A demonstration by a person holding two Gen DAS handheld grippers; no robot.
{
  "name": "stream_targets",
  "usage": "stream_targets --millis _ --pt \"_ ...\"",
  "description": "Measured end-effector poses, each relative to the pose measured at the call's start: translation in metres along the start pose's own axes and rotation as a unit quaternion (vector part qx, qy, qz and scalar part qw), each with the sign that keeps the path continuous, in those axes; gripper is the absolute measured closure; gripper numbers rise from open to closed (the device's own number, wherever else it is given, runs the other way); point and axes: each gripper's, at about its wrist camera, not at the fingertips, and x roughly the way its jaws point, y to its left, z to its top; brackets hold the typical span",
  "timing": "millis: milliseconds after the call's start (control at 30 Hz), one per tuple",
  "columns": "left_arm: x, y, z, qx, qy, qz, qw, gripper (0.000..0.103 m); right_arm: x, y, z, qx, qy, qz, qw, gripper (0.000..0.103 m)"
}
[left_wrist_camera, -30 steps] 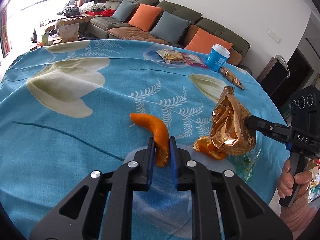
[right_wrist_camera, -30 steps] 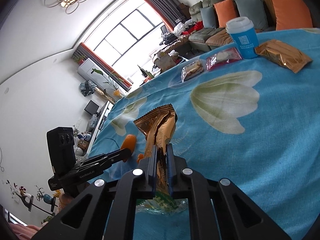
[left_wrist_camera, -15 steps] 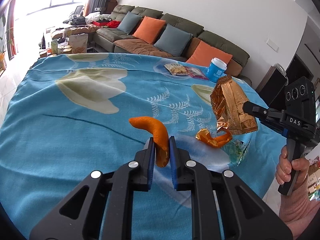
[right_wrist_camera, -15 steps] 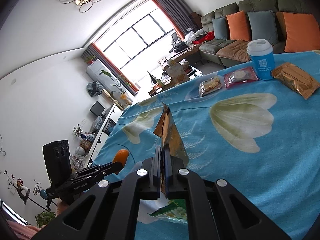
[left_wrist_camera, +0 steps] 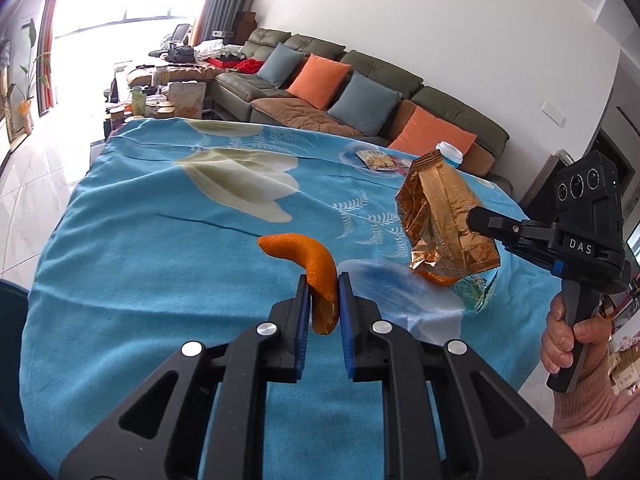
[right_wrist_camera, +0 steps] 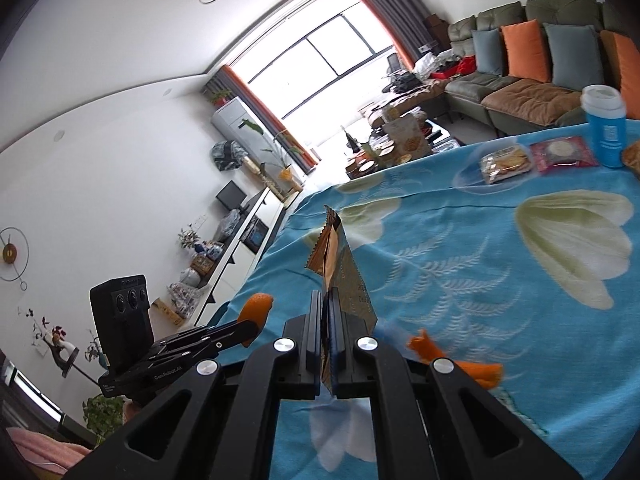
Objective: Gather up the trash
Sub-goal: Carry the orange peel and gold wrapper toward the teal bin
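Note:
My left gripper (left_wrist_camera: 323, 285) is shut on a curved strip of orange peel (left_wrist_camera: 308, 258), held above the blue flowered tablecloth (left_wrist_camera: 160, 248). In the right wrist view the same peel (right_wrist_camera: 258, 307) sticks out past the left gripper (right_wrist_camera: 250, 326). My right gripper (right_wrist_camera: 329, 300) is shut on a crumpled gold snack bag (right_wrist_camera: 340, 264), lifted off the cloth; the left wrist view shows that bag (left_wrist_camera: 444, 216) hanging from the right gripper (left_wrist_camera: 474, 216), which a hand (left_wrist_camera: 568, 340) holds. A second piece of orange peel (right_wrist_camera: 452, 360) and a clear green-printed wrapper (left_wrist_camera: 474, 290) lie on the cloth beneath the bag.
At the table's far side stand a blue cup with a white lid (right_wrist_camera: 606, 128), two small snack packets (right_wrist_camera: 506, 164) and another gold wrapper (right_wrist_camera: 632, 156). Beyond is a green sofa with orange and grey cushions (left_wrist_camera: 360, 92). A low white cabinet (right_wrist_camera: 244, 248) lines the wall.
Both grippers have risen and drawn back from the table with their loads. The gold bag has come up off the cloth, leaving the second peel and the clear wrapper lying there.

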Motion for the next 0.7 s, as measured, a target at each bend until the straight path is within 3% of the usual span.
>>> stream_targets --millis 700 --pt "-0.067 0.058 -0.030 -0.055 -0.033 0.056 0.9964 0.089 0.065 0.071 -0.008 -0.052 0.065 0.072 0.994 0.101"
